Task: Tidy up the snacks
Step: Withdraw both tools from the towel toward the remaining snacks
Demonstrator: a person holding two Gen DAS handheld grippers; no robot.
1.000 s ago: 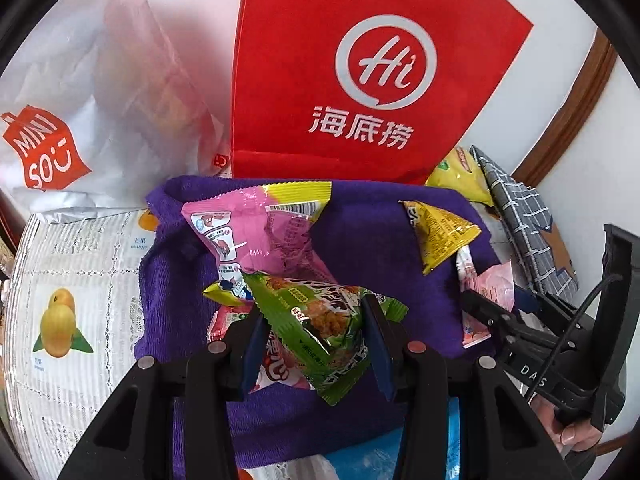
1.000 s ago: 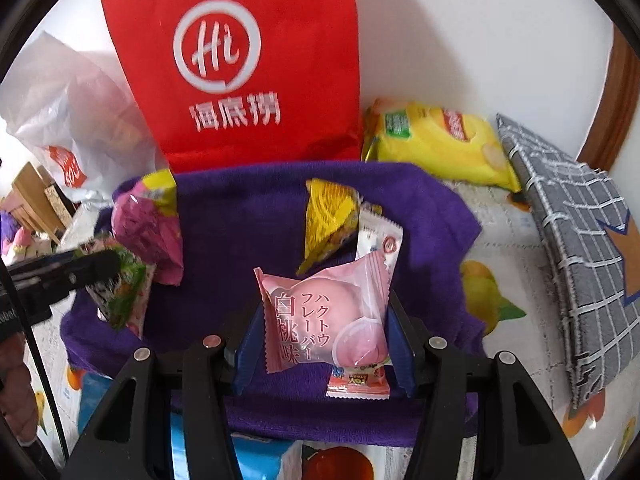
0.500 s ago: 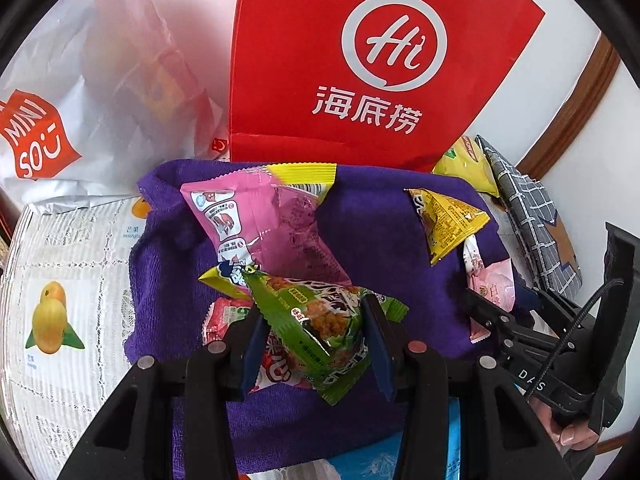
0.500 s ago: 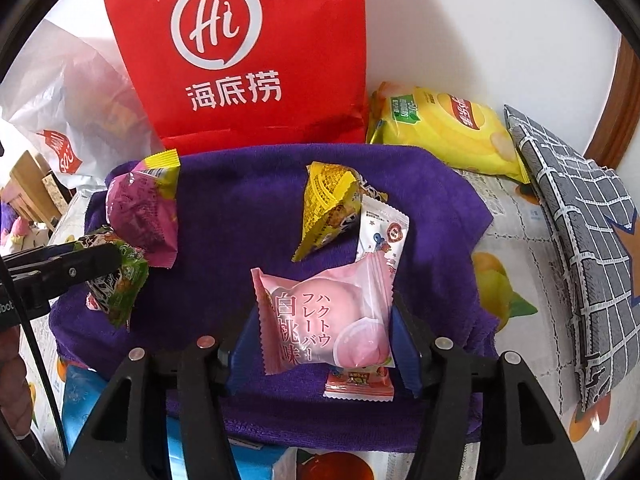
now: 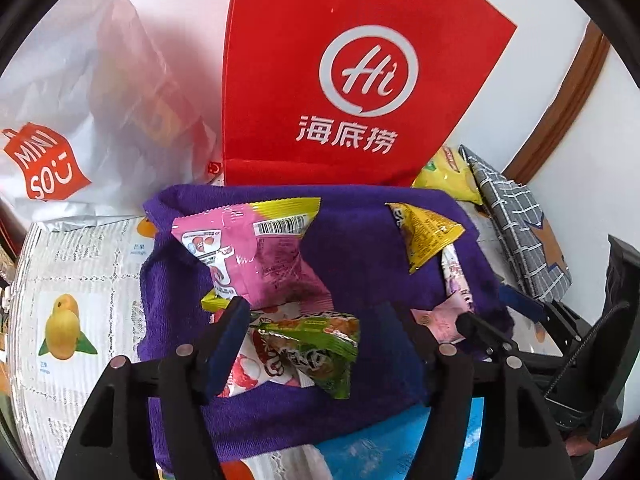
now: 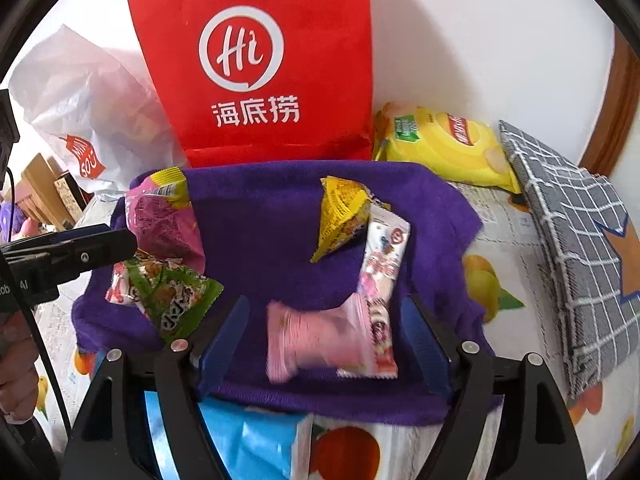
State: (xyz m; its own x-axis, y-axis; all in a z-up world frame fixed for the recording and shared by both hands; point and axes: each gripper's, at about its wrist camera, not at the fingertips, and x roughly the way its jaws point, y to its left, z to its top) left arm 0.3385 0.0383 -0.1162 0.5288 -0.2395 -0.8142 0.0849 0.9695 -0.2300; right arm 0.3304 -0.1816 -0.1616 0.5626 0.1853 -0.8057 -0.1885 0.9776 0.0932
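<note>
So both packets have just been let go, pretty much at the same time.

Left wrist view first: a second ago the left gripper [image 5: 320, 328] was clamped on the green snack packet [image 5: 316, 344]. Now its jaws are opening and the pads no longer press on it. The packet sits between the fingers, lying on the purple towel [image 5: 360, 248] on top of a red-and-white packet [image 5: 248, 372]. Just beyond the gripper lies the pink packet [image 5: 256, 252], and further off toward the right jaw sits the yellow triangular packet [image 5: 424, 236]. The red paper bag [image 5: 360, 80] stands behind the towel, and a white plastic bag [image 5: 80, 100] sits off to the left.

Right wrist view: same story. The right gripper [image 6: 324, 332] was squeezing the pale pink mochi packet [image 6: 316, 336] half a second ago; now its jaws are opening with a clear gap either side. The packet is blurred, so I'd guess it's dropping or only just landing on the towel between the fingers, partly over a long white wrapper [image 6: 384, 256]. A big yellow chip bag [image 6: 444, 148] lies further ahead to the right, off the towel on the table [image 6: 500, 240].

What it means, as far as I can judge: two more snacks are delivered onto the towel, and both grippers are free for the next ones.
</note>
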